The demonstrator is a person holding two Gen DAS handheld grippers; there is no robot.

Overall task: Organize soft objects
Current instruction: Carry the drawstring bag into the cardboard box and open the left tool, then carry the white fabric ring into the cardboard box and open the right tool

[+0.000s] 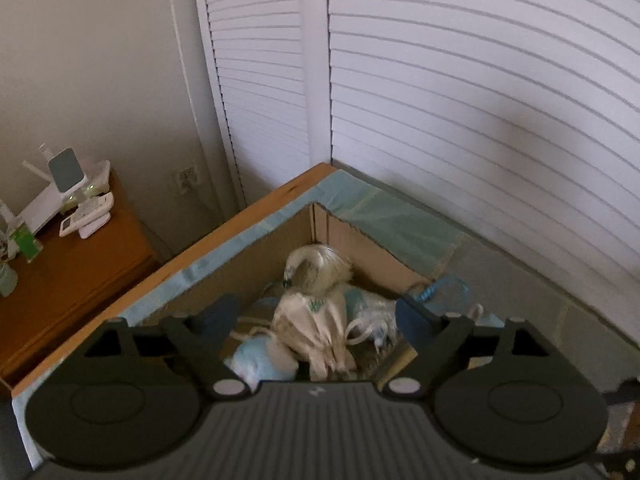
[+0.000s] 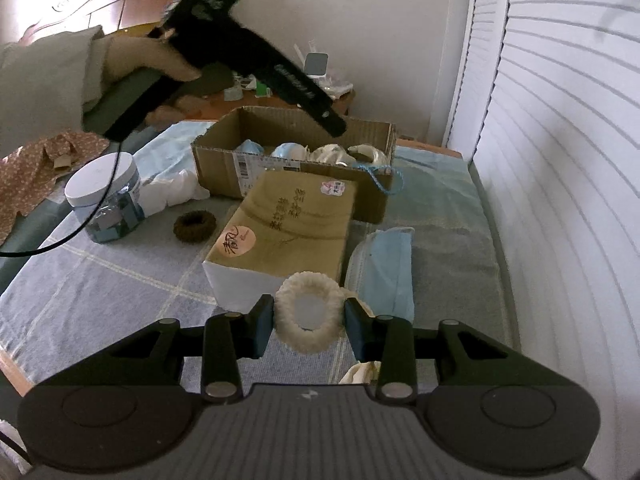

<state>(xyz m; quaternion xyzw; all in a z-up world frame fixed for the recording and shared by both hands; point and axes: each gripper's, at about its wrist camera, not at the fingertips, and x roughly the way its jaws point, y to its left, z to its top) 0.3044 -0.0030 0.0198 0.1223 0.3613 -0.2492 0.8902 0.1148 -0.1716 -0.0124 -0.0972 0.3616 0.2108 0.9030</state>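
Soft objects, among them a cream pouch [image 1: 316,320] and blue masks, lie in the cardboard box [image 2: 296,148] at the far end of the bed [image 2: 100,280]. The left gripper [image 1: 316,316] hangs over the box, jaws spread and empty. The right gripper [image 2: 308,320] pinches a white knitted ring [image 2: 308,312] above the near bedding.

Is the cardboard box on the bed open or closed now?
Open. The cardboard box has no lid on top, and masks and other soft things show inside.
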